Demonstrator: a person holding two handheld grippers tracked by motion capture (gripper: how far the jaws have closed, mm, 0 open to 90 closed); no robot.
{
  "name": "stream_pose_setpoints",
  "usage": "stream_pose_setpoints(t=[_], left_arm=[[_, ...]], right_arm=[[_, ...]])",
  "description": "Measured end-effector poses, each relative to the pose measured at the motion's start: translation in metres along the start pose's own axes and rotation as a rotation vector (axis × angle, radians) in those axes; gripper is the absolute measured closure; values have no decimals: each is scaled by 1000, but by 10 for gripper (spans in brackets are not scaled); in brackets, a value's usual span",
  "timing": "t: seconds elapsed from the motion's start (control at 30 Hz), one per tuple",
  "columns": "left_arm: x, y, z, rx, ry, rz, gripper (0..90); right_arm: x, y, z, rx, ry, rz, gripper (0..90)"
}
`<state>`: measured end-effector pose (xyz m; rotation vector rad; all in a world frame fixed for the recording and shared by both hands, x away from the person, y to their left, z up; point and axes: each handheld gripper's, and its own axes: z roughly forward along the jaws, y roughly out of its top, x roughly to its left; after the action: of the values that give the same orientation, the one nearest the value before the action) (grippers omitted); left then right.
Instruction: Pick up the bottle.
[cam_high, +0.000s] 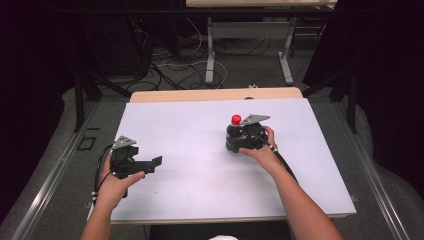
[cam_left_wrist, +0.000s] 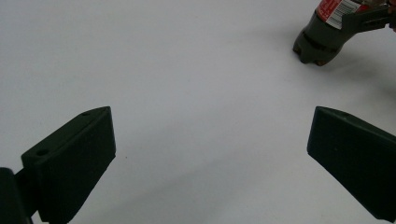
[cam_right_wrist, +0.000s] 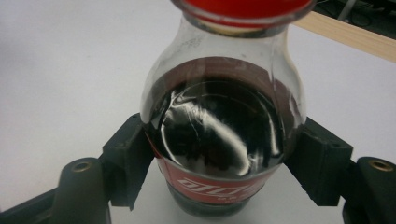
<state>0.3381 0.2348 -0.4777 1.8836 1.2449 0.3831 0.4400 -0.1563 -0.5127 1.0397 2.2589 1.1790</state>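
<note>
Your right claw (cam_right_wrist: 219, 158) grips a red-capped bottle (cam_right_wrist: 219, 121) standing upright on the white worktop (cam_high: 200, 150), right of centre. It holds dark cola up to its shoulder. Your left claw (cam_left_wrist: 210, 158) hangs spread apart, well away

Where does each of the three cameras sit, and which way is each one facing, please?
High view: fixed above the person's side, looking forward and down on the white table; both forearms, left claw and right claw show.
Left gripper view: rides the left claw, looking along its spread jaws across the table.
Right gripper view: rides the right claw, looking down at the cola bottle between its jaws.
Shared: the cola bottle appears in all three.
</note>
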Motion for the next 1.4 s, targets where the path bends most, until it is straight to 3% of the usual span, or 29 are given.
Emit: stream_pose_setpoints(t=[0.53, 0.57, 0.73, 0.87, 0.9, 1.03, 1.2, 1.27, 1.33, 1.37, 1.4], left_arm=[[1, -1, 1, 19, 0, 16, 14], [1, -1, 1, 21, -1, 18, 14], [0, -2, 2, 19, -1, 9, 14], [-1, -1, 2, 15, 3, 7, 15], [-1, -1, 2, 12, 3, 3, 16], [-2, -1, 1, 7, 3, 2, 18], [-2, 0, -1, 16, 7, 32, 20], [-4, 1, 0, 2, 5, 15, 20], [-4, 2, -2, 21, -1, 30, 21], [-6, 1, -1, 7, 5, 18, 21], [-6, 2, -1, 6, 6, 31, 22]], right_arm=[[2, 1, -1, 4, -2, -10, 299], [2, 2, -3, 25, 2, -13, 299], [6, 2, -5, 7, 12, -25, 299], [11, 3, -9, -14, 34, -31, 299], [12, 3, -12, 9, 36, -30, 299], [19, 3, -20, 0, 49, -44, 299], [30, 4, -33, -20, 87, -41, 299], [36, 5, -38, -23, 102, -48, 300], [42, 5, -44, -29, 108, -64, 299], [45, 6, -46, -32, 110, -66, 299], [47, 6, -49, -29, 118, -70, 300]])
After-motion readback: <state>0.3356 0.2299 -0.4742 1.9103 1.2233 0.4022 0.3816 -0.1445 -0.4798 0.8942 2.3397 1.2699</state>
